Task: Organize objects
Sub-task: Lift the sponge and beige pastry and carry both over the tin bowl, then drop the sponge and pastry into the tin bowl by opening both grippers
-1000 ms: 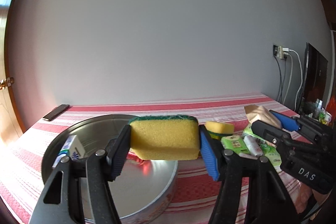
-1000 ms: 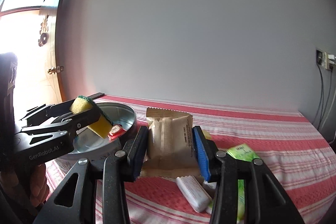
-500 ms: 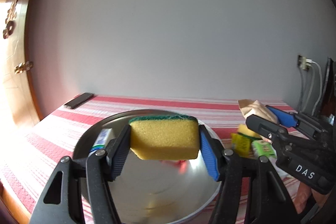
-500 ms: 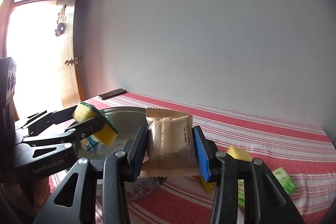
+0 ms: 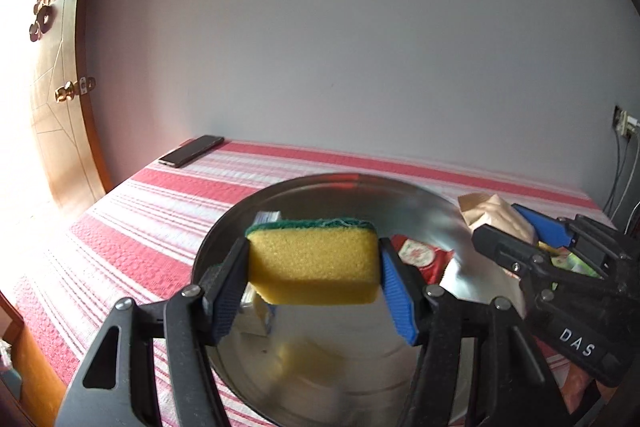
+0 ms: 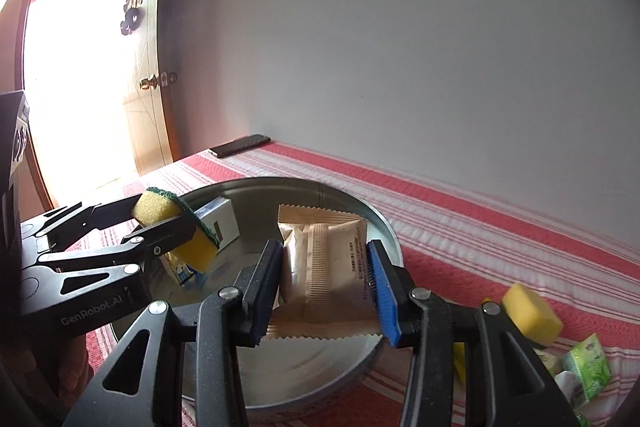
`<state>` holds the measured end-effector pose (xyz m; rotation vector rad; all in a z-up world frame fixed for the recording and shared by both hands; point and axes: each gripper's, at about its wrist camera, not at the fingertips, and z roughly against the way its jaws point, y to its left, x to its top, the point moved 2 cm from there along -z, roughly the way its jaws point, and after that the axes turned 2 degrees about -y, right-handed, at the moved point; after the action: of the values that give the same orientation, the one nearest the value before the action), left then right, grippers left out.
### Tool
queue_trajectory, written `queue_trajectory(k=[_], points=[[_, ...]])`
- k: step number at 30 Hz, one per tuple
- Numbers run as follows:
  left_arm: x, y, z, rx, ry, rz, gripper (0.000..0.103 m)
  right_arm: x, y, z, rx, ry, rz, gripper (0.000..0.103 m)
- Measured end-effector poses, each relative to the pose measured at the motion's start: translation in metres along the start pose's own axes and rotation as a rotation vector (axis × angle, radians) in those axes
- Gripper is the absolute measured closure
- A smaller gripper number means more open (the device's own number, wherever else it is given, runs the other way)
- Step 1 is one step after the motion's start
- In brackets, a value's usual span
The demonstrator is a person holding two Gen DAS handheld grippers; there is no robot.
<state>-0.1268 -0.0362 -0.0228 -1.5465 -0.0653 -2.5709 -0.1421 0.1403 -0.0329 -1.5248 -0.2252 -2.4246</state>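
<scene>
My left gripper point(image 5: 314, 269) is shut on a yellow sponge point(image 5: 314, 267) with a green scouring top and holds it above the round metal tray point(image 5: 348, 183). My right gripper point(image 6: 326, 283) is shut on a tan snack packet point(image 6: 324, 267), also above the tray point(image 6: 384, 223). A white box point(image 6: 224, 219) and a red sachet point(image 5: 418, 255) lie in the tray. The right gripper point(image 5: 516, 239) shows at the right of the left wrist view, and the left gripper point(image 6: 168, 223) at the left of the right wrist view.
A red striped cloth point(image 5: 160, 211) covers the table. A second yellow sponge point(image 6: 532, 315) and green packets point(image 6: 586, 367) lie right of the tray. A dark phone point(image 5: 192, 151) lies at the far left corner. A wooden door point(image 5: 60, 107) stands left.
Both grippers have moved left and lower over the tray, each keeping its load. The loose items on the cloth have slid off to the right of view.
</scene>
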Motion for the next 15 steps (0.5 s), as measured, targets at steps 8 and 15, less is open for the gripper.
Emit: queue_trajectory(k=[8, 15], points=[[-0.011, -0.002, -0.021, 0.024, 0.067, -0.037, 0.040, -0.012, 0.008, -0.016, 0.018, 0.060, 0.021, 0.057], [-0.014, -0.002, -0.030, 0.042, 0.087, -0.049, 0.040, -0.019, 0.006, -0.019, 0.025, 0.079, 0.017, 0.057]])
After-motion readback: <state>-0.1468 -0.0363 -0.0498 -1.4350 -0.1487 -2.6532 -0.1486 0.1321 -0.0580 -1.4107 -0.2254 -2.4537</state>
